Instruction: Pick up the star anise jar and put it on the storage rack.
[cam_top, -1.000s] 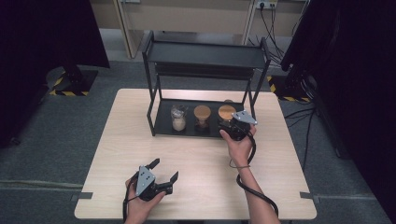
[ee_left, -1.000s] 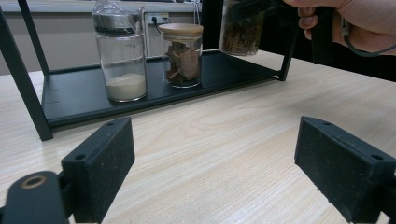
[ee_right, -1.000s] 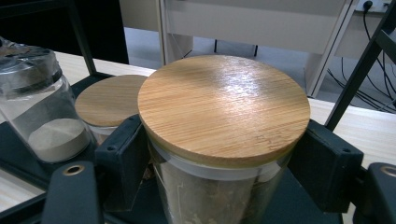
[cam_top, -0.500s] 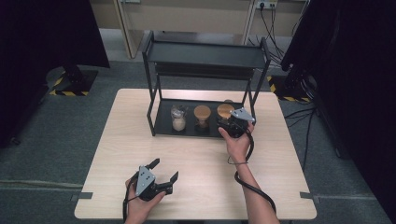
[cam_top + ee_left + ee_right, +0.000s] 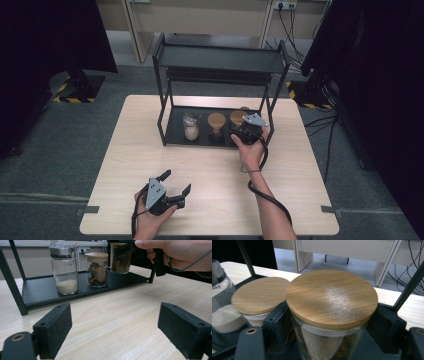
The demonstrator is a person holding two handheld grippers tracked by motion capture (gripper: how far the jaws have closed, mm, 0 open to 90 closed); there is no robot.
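Three glass jars stand on the bottom shelf of a black metal rack (image 5: 220,60). The left jar (image 5: 191,126) has a metal-clasp lid and holds pale powder. The middle jar (image 5: 216,121) and the right jar (image 5: 238,116) have round wooden lids. My right gripper (image 5: 241,129) reaches in from the front and is shut on the right jar (image 5: 332,297), one jaw on each side just under the lid. My left gripper (image 5: 177,181) rests near the table's front edge, open, with bare wood between its jaws (image 5: 120,332).
The rack's front posts (image 5: 15,282) flank the shelf, and its upper shelf overhangs the jars. The middle jar (image 5: 259,297) stands close against the held one. A light wood table (image 5: 150,150) stretches between the rack and my left gripper.
My right gripper has edged slightly further in at the right jar. The left gripper has stayed where it was.
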